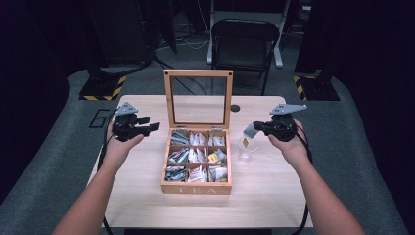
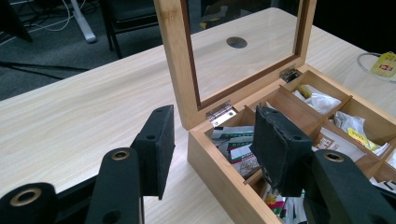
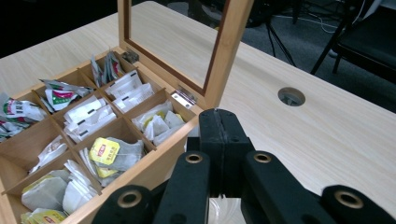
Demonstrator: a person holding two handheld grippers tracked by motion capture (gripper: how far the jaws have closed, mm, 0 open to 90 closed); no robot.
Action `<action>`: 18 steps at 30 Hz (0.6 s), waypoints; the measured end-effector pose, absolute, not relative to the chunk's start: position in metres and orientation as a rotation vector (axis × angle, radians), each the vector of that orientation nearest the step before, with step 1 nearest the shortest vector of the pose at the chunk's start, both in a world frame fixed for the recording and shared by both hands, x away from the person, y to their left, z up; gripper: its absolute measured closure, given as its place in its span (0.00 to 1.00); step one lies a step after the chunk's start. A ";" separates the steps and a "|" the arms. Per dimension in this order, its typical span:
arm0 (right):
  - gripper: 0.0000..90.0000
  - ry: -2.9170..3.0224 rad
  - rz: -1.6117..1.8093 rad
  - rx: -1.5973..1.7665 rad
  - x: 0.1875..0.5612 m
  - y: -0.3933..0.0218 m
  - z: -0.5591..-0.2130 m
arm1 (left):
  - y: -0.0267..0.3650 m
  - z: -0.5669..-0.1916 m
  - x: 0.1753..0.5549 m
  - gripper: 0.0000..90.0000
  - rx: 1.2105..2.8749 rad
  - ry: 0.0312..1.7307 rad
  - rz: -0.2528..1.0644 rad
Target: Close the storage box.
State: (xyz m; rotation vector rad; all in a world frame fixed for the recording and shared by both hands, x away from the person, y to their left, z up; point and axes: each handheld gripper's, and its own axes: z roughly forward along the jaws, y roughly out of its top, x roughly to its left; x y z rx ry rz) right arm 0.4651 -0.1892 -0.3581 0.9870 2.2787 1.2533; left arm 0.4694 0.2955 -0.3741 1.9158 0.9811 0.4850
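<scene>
A wooden tea box [image 1: 195, 188] stands mid-table with its glass lid [image 1: 198, 73] upright, and its compartments hold several tea bags [image 1: 214, 157]. My left gripper [image 1: 151, 128] hovers left of the box, open with nothing between its pads [image 2: 159, 144], and the box corner [image 2: 219, 172] lies just ahead. My right gripper [image 1: 255, 128] is on the box's right, over a clear plastic cup [image 1: 247, 152] with a yellow tag inside. Its jaws [image 3: 219, 122] are pressed shut. A pale scrap [image 1: 248, 131] shows at their tip, and I cannot tell whether it is held.
A cable hole [image 1: 235, 108] sits in the table behind the box. A black folding chair [image 1: 244, 39] stands beyond the far edge, with striped stand bases [image 1: 105, 88] on the floor at either side. Bare tabletop lies to the left, right and front of the box.
</scene>
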 end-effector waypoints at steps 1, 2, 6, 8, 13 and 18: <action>1.00 2.278 1.249 0.992 0.466 -0.190 -0.360 | 0.296 -0.374 0.469 0.54 1.919 0.981 0.483; 1.00 2.279 1.249 1.000 0.466 -0.191 -0.361 | 0.296 -0.374 0.470 0.54 1.921 0.981 0.482; 1.00 2.281 1.236 1.020 0.467 -0.193 -0.371 | 0.296 -0.374 0.470 0.54 1.920 0.982 0.481; 1.00 2.281 1.232 1.023 0.468 -0.193 -0.374 | 0.296 -0.374 0.470 0.54 1.921 0.981 0.483; 1.00 2.286 1.226 1.035 0.467 -0.193 -0.384 | 0.295 -0.374 0.470 0.54 1.924 0.979 0.485; 1.00 2.298 1.210 1.043 0.467 -0.191 -0.393 | 0.295 -0.375 0.470 0.54 1.924 0.979 0.485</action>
